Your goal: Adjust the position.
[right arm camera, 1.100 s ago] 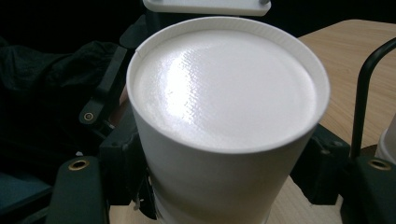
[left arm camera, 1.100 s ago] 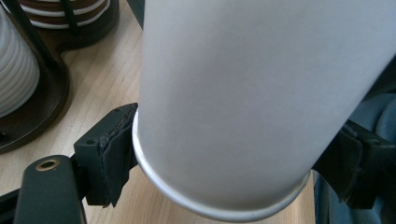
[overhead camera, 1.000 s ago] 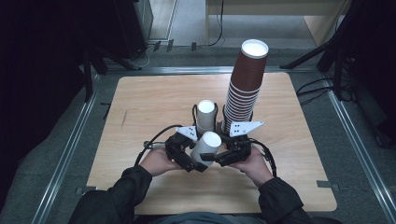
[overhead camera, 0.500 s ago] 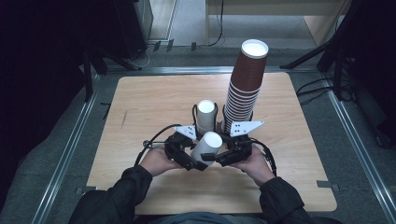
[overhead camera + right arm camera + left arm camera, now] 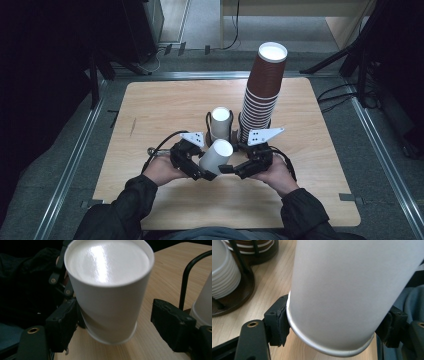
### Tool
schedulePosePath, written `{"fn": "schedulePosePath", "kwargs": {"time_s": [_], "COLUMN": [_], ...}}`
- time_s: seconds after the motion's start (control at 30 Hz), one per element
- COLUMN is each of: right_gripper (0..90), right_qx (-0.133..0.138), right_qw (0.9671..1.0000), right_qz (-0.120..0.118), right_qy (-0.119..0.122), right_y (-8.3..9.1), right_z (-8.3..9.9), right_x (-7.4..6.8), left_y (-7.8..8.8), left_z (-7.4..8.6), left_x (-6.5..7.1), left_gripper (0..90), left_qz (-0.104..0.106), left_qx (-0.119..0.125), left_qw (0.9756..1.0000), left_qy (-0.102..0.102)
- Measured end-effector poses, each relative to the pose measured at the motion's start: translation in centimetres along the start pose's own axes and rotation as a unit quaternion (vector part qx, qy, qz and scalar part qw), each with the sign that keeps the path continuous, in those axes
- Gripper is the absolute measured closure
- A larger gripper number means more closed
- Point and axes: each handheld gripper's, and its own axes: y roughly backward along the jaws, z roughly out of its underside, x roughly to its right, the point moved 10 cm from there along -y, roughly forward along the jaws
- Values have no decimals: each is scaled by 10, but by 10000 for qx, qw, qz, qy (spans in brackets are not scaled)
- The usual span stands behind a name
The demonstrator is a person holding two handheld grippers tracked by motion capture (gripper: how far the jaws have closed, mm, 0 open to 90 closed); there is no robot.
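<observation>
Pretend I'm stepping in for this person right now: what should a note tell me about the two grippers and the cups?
Left gripper: shut on the white cup, both pads on its lower rim, after just closing in.
Right gripper: open; its jaws have just been opening, and one stands clear of the cup.
Cups: the white cup is held tilted above the table. Behind it, a short white stack and a tall brown stack stand in a holder.
Done: one cup is out and in the left gripper's grip.
Left: probably draw the right gripper away and place the cup; where it should go cannot be told.
</observation>
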Motion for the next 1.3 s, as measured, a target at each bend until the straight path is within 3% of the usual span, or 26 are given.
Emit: {"fn": "schedulePosePath", "kwargs": {"time_s": [0.27, 0.4, 0.57, 0.73, 0.8, 1.0, 1.3], "right_gripper": [231, 238, 239, 263, 265, 263, 266], "right_qx": [-421, -904, -1150, -1465, -1534, -1578, -1544], "right_qw": [9990, 9950, 9920, 9865, 9848, 9843, 9849], "right_qz": [151, 368, 463, 633, 702, 648, 638], "right_qy": [97, 200, 231, 359, 419, 452, 449], "right_y": [4, 4, 3, 0, -1, -4, -5], "right_z": [8, 21, 29, 37, 38, 40, 35], "right_x": [3, 6, 10, 12, 14, 14, 14], "left_y": [13, 18, 20, 19, 17, 12, 8], "left_z": [6, 6, 10, 12, 13, 15, 17], "left_x": [-10, -11, -14, -19, -22, -24, -23], "left_gripper": [254, 254, 254, 255, 255, 255, 255], "left_qz": [-170, -281, -432, -524, -586, -680, -597], "left_qx": [-90, -145, -413, -635, -759, -1005, -1218], "left_qw": [9997, 9994, 9982, 9966, 9954, 9926, 9907], "left_qy": [135, 106, 26, -15, -1, -89, -74]}}
